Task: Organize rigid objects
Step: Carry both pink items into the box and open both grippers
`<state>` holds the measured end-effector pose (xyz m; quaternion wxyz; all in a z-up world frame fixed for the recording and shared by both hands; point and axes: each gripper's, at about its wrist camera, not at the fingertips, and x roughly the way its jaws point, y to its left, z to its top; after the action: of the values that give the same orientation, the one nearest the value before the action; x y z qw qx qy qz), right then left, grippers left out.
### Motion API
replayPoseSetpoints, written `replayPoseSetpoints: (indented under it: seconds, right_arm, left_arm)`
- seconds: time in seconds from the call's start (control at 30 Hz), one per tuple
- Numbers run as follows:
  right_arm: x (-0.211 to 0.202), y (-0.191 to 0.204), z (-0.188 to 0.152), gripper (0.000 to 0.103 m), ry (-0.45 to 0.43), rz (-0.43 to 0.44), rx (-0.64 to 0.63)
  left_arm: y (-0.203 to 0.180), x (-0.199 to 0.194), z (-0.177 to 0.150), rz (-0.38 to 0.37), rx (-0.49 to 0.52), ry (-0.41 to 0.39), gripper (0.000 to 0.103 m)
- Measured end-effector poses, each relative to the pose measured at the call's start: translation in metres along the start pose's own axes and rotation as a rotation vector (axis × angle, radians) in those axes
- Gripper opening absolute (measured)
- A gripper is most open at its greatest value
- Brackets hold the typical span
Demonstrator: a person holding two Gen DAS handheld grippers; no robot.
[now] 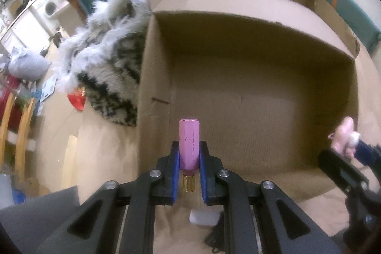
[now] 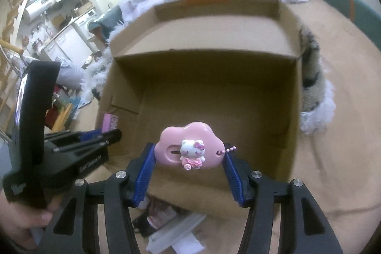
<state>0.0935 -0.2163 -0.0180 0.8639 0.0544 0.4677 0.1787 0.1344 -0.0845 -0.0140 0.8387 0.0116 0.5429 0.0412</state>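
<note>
An open cardboard box (image 1: 238, 44) stands on a tan bed cover, its inside bare; it also shows in the right wrist view (image 2: 202, 44). My left gripper (image 1: 189, 149) is shut on a pink bottle (image 1: 189, 143) with a gold neck, held over the box's near left rim. My right gripper (image 2: 189, 151) is shut on a pink cloud-shaped Hello Kitty toy (image 2: 190, 150) with a bead chain, held over the box's near rim. Each gripper shows in the other's view: the right one at the right edge (image 1: 345, 142), the left one at the left (image 2: 109, 130).
A shaggy white-and-black blanket (image 1: 107, 58) lies left of the box. A small white object (image 1: 204, 218) lies below my left gripper. White plastic pieces and dark items (image 2: 171, 227) lie below my right gripper. A teal cushion (image 2: 352, 8) sits far right.
</note>
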Motion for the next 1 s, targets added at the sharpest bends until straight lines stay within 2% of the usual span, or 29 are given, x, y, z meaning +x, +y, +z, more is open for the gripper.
replayPoseSetpoints:
  seconds: [0.23, 0.37, 0.6, 0.93, 1.0]
  right_arm:
    - [0.039, -0.013, -0.004, 0.059, 0.052, 0.017, 0.079]
    - [0.059, -0.011, -0.01, 0.059, 0.102, -0.066, 0.061]
    - [0.073, -0.017, -0.019, 0.059, 0.136, -0.115, 0.08]
    - [0.074, -0.015, -0.024, 0.059, 0.116, -0.11, 0.071]
    - [0.069, -0.016, -0.022, 0.064, 0.1, -0.105, 0.071]
  left_arm:
    - [0.004, 0.028, -0.001, -0.028, 0.023, 0.021, 0.013]
    - [0.002, 0.043, -0.007, -0.04, 0.046, 0.034, 0.013]
    - [-0.003, 0.061, -0.017, -0.076, 0.048, 0.068, 0.013]
    - [-0.002, 0.076, -0.022, -0.06, 0.047, 0.072, 0.013]
    - [0.0, 0.077, -0.026, -0.067, 0.033, 0.081, 0.013]
